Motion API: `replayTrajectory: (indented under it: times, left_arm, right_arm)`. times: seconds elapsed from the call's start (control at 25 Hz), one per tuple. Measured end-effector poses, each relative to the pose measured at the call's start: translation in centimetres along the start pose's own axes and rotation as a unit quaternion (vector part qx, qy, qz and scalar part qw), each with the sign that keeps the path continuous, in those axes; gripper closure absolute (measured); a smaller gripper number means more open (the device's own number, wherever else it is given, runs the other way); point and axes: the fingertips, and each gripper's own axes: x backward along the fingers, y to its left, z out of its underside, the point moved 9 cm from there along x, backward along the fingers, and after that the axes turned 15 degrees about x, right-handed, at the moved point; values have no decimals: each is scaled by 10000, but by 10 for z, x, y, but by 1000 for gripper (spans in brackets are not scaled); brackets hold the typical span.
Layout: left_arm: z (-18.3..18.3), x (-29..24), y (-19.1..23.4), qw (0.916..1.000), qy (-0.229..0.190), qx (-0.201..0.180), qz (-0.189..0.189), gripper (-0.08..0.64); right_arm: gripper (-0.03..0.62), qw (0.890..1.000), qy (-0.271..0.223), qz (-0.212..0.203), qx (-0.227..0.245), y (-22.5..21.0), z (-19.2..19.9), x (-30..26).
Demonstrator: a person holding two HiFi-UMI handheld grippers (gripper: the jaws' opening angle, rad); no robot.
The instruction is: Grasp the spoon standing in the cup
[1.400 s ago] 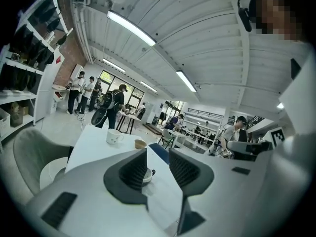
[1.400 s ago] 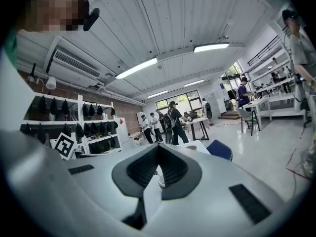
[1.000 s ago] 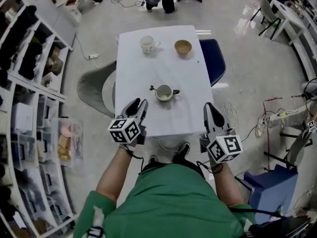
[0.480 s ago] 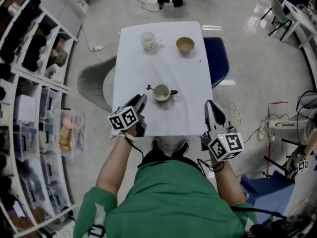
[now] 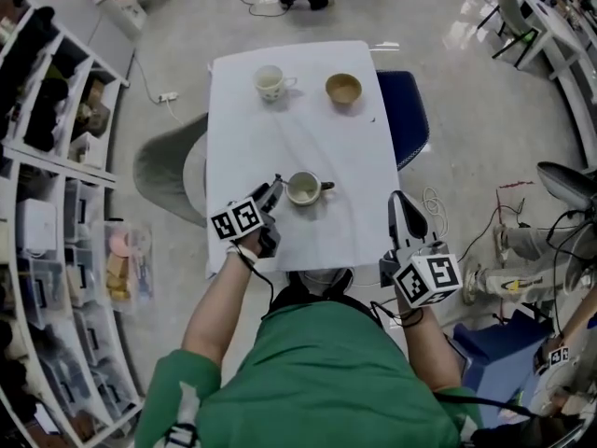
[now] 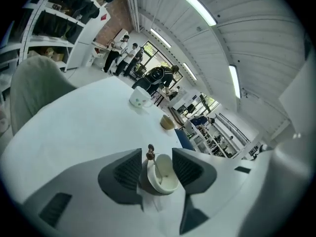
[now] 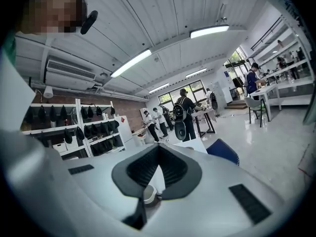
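A grey cup (image 5: 304,189) stands near the front of the white table (image 5: 244,133), its handle to the right. A thin spoon (image 5: 279,181) with a brown knob stands in it and leans left. My left gripper (image 5: 272,194) has come up to the cup's left side. In the left gripper view the cup (image 6: 161,174) and spoon (image 6: 150,153) sit between the jaws of the left gripper (image 6: 154,164), which are opening and not pressing on them. My right gripper (image 5: 403,203) hovers at the table's front right edge, shut and empty, with the cup (image 7: 147,193) just showing beyond its tips (image 7: 157,169).
A white mug (image 5: 270,82) and a tan bowl (image 5: 343,88) stand at the table's far end. A blue chair (image 5: 403,110) is at the right side, a grey chair (image 5: 168,161) at the left. Shelves (image 5: 47,157) line the left wall. People stand beyond the table.
My left gripper moved forward and right from the table's front edge up to the cup, so cup and spoon now lie between its jaws. The right gripper has stayed in place.
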Motion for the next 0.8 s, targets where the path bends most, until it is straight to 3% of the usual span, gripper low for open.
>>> replayTrajectory:
  times: [0.28, 0.68, 0.8]
  left_arm:
    - [-3, -25, 17, 9969, 382, 643, 250, 354]
    - [-3, -38, 27, 9906, 530, 1148, 515, 357]
    - [-4, -37, 28, 9902, 546, 1163, 550, 407]
  right_arm:
    - [577, 9998, 70, 207, 33, 4, -3, -6]
    - [577, 9990, 95, 437, 5, 9, 1, 1]
    - [577, 9988, 105, 478, 4, 12, 2, 6]
